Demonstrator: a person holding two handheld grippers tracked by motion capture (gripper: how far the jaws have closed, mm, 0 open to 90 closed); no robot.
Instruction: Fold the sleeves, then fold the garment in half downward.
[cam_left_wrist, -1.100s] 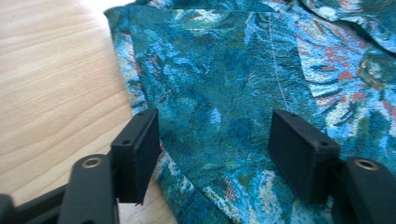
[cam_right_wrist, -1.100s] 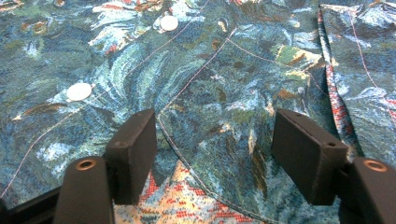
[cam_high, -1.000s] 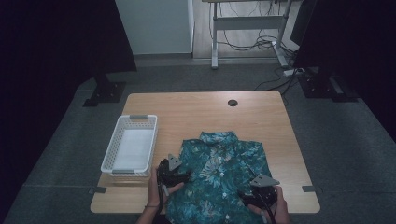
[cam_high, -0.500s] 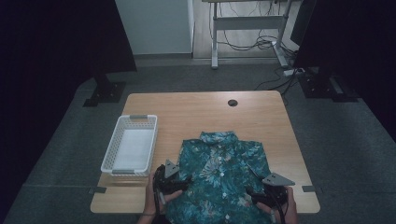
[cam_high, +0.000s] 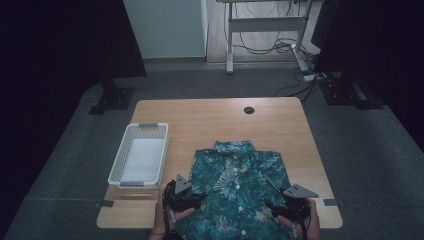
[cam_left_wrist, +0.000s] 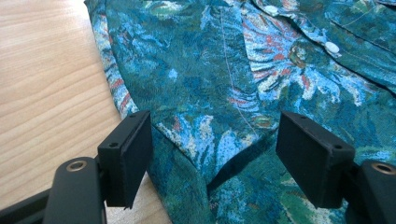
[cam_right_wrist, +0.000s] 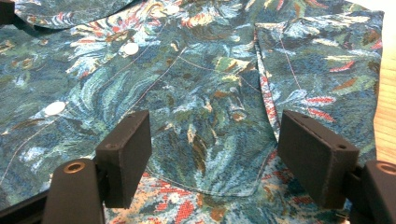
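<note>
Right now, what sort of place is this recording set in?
Probably a lab or studio set up for recording: dark curtains enclose a lone wooden table, and behind it a desk frame stands over loose cables on grey floor.

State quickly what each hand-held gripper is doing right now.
Left hand-held gripper: open over the teal floral fabric shirt, holding nothing.
Right hand-held gripper: open, holding nothing.

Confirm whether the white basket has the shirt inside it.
No: the floral shirt lies flat on the table, beside the white basket.
</note>
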